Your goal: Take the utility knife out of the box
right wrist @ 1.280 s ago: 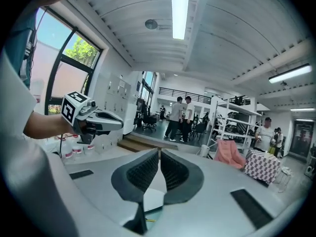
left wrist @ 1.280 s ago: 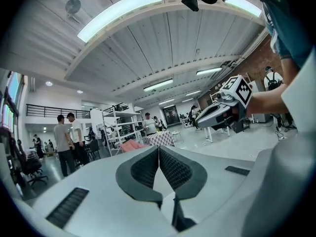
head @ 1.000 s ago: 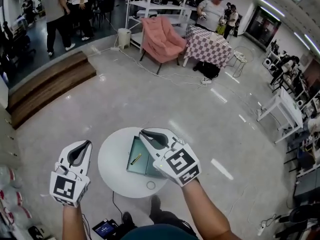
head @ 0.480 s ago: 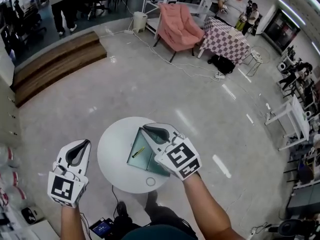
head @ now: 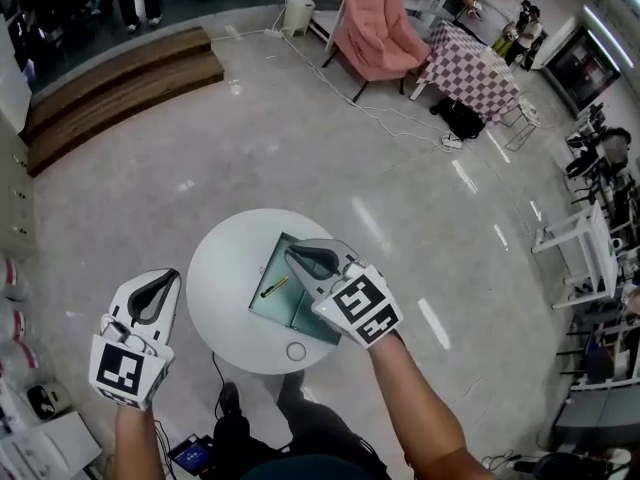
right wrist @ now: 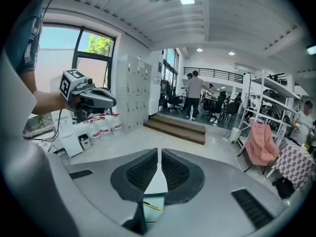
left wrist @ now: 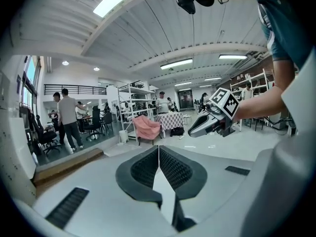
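Note:
A yellow utility knife (head: 274, 286) lies in an open green box (head: 266, 306) on a round white table (head: 215, 273). My right gripper (head: 290, 251) hovers over the box's far right part, jaws shut and empty. In the right gripper view the pads meet at the tip (right wrist: 160, 152), and below them a strip of the box (right wrist: 154, 200) and the knife (right wrist: 152, 207) show. My left gripper (head: 172, 274) is held off the table's left edge, shut on nothing (left wrist: 159, 148). Each gripper shows in the other's view: the right gripper (left wrist: 213, 119) and the left gripper (right wrist: 87, 98).
A small ring (head: 296, 351) lies near the table's front edge. Glossy floor surrounds the table. Far off stand a pink armchair (head: 376, 30), a checkered table (head: 474, 70), wooden steps (head: 110, 68) and a white desk (head: 580, 253). Water bottles (right wrist: 101, 125) line the left wall.
The head view has tilted, so the table and box sit a little higher in frame. The right gripper stays over the box and the left gripper stays off to the left; both remain shut.

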`<action>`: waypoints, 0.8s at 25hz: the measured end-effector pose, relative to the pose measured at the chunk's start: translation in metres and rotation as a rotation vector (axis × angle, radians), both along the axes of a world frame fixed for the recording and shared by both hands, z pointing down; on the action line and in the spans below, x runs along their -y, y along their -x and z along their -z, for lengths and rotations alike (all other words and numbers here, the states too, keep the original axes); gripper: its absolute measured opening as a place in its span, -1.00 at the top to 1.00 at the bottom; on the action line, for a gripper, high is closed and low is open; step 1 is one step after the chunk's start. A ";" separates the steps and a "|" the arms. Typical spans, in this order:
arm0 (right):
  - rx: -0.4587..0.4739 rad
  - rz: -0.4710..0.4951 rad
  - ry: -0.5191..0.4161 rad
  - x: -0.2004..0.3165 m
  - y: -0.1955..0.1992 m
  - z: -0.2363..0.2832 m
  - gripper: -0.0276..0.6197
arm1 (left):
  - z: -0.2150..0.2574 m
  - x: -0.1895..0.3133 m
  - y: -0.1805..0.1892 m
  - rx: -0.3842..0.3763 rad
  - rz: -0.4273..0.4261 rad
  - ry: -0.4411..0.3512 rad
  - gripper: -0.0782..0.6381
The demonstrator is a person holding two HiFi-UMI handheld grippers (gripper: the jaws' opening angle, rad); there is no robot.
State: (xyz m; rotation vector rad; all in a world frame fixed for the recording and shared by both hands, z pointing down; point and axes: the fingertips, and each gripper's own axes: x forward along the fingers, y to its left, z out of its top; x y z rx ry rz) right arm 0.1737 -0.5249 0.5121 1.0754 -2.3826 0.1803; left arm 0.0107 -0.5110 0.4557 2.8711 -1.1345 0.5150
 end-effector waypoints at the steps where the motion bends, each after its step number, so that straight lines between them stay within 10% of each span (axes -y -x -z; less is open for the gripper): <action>1: -0.008 0.013 0.010 0.002 -0.002 -0.014 0.79 | -0.010 0.003 -0.002 0.005 0.007 0.007 0.72; 20: -0.180 0.217 0.180 0.030 0.025 -0.227 0.79 | -0.173 0.045 0.017 -0.001 0.033 0.103 0.72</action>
